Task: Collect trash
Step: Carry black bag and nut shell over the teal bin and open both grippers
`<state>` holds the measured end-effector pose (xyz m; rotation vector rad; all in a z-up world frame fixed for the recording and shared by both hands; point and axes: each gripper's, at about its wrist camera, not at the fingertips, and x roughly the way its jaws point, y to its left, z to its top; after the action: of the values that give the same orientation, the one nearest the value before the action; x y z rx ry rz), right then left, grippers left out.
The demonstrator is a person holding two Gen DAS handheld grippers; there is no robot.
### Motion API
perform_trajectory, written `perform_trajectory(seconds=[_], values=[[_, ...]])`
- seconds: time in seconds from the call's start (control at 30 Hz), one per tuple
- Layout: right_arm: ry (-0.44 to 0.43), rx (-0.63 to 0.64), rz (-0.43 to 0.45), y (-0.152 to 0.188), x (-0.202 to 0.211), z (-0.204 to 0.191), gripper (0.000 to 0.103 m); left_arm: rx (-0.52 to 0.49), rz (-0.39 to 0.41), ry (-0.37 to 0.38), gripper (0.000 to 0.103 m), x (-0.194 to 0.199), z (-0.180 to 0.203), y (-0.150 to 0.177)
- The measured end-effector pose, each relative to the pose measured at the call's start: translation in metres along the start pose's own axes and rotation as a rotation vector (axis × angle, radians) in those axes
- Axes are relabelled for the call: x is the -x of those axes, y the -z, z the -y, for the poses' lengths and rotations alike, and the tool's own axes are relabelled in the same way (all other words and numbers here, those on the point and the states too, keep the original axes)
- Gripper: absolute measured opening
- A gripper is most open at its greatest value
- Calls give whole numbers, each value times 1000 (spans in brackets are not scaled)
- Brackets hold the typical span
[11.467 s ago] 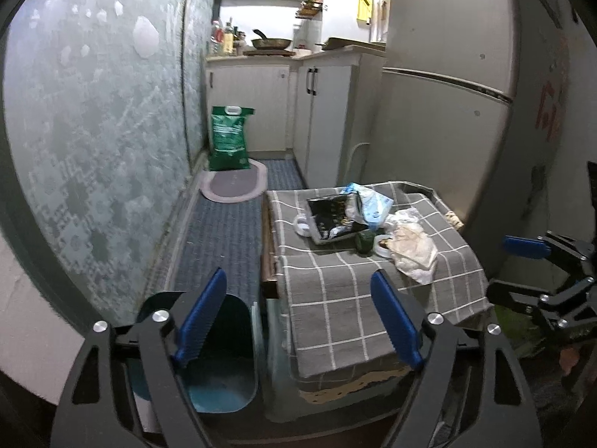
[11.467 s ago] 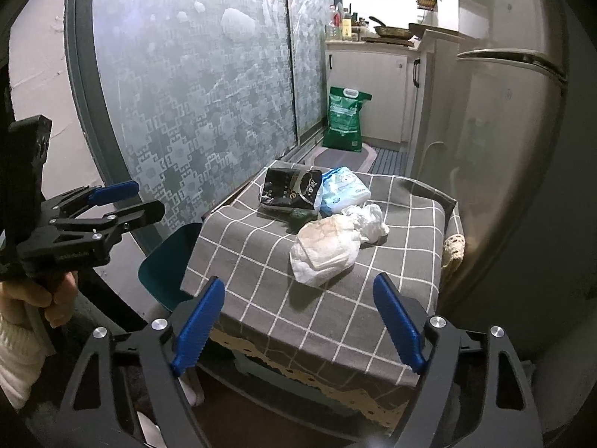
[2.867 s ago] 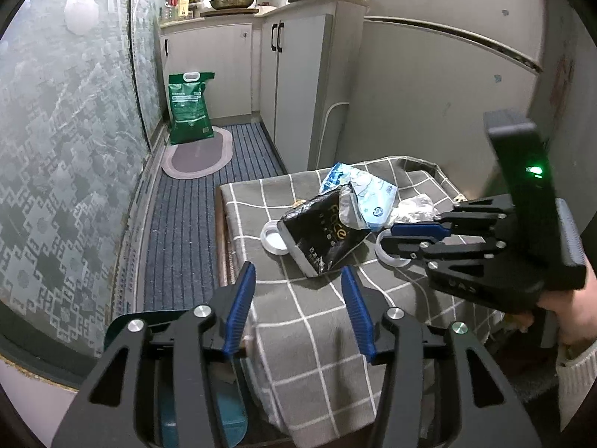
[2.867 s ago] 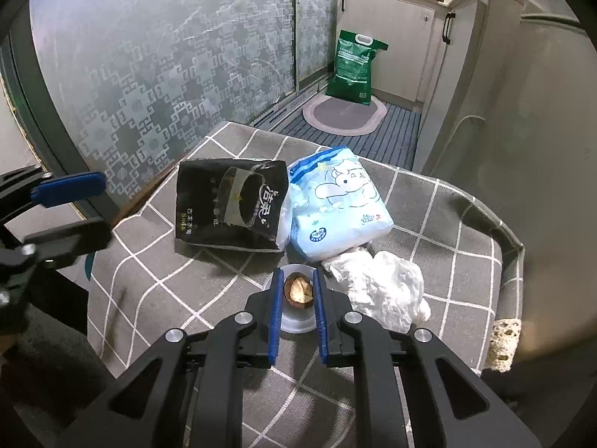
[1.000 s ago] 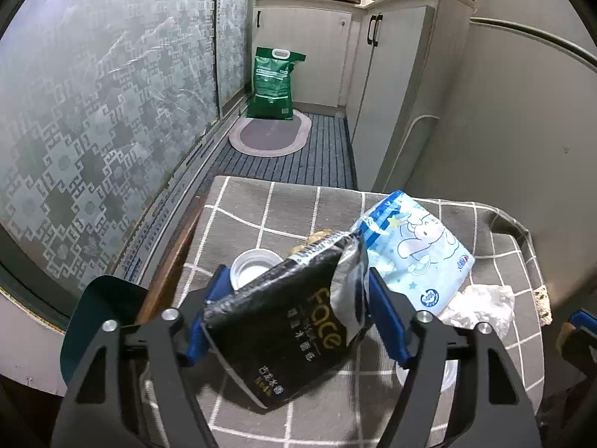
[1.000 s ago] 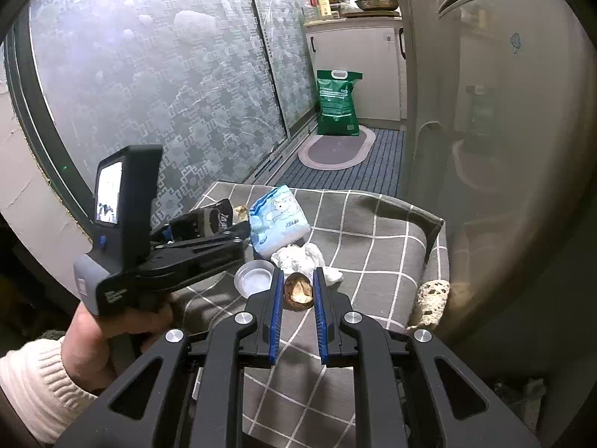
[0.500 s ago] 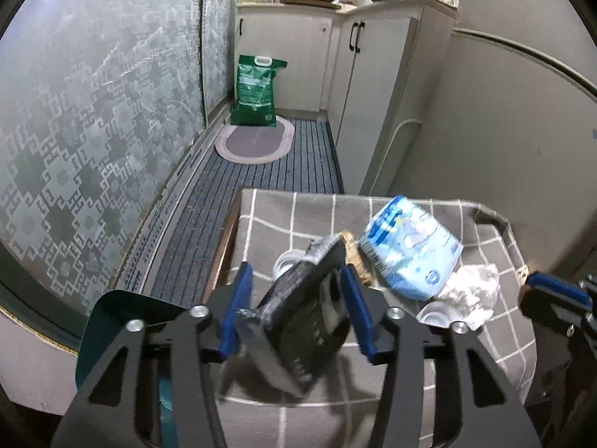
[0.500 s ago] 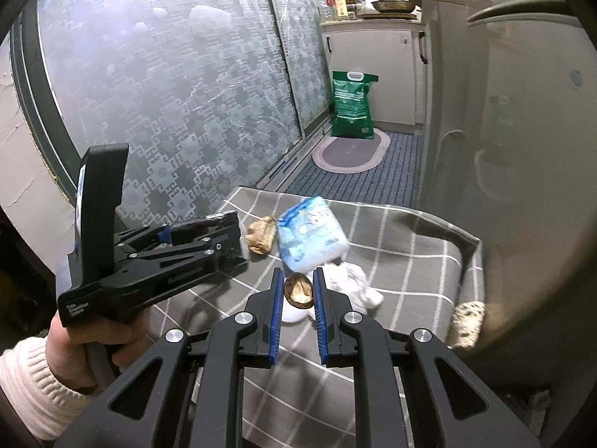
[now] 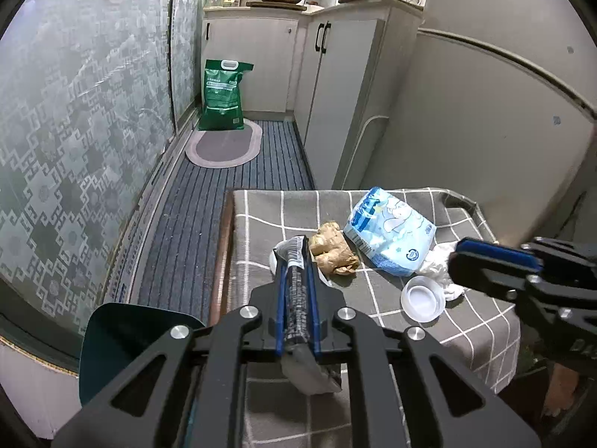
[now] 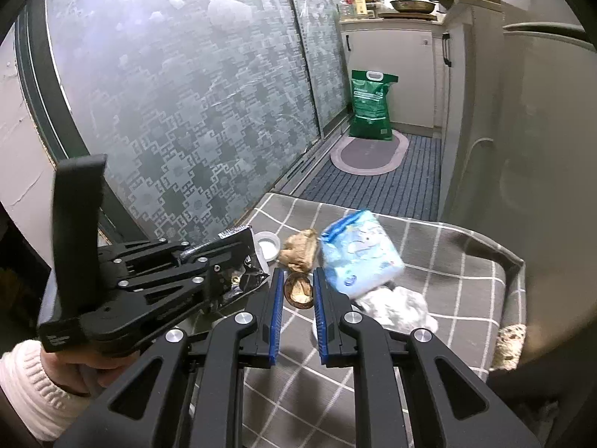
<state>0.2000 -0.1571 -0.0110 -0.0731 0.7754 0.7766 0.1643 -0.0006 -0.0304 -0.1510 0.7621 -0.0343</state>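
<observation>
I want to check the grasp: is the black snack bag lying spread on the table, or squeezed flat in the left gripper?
Squeezed flat. The left gripper pinches the black snack bag edge-on between its blue pads.

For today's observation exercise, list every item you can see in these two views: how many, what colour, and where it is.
black snack bag: 1, black and silver, clamped in the left gripper
nut shell: 1, brown, held in the right gripper
blue pack: 1, light blue, on the table
ginger piece: 1, tan, beside the blue pack
crumpled tissue: 1, white, near the blue pack
white lids: 2, on the cloth
table: 1, grey checked cloth
bin: 1, teal, floor left of the table
green sack: 1, by the cabinets
left gripper: black, blue jaws shut
right gripper: black, blue jaws shut
</observation>
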Motion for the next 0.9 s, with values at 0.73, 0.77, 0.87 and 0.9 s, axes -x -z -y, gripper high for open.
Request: perform_trajectory(seconds=[0.73,0.77,0.87,0.9], values=[[-109,73,-54,-14,-50,-61,15,98,27,24,12,47,-98,11],[-116,76,-55,-15,-52,-65,15,104,23,21,12,47,-103,13],[-140,86,-63,-17,-60,-78,15,118,1,6,12,46,-118,20],[-148,92,-65,-17,-63,-83,15,119,-9,-4,12,45,-122,23]])
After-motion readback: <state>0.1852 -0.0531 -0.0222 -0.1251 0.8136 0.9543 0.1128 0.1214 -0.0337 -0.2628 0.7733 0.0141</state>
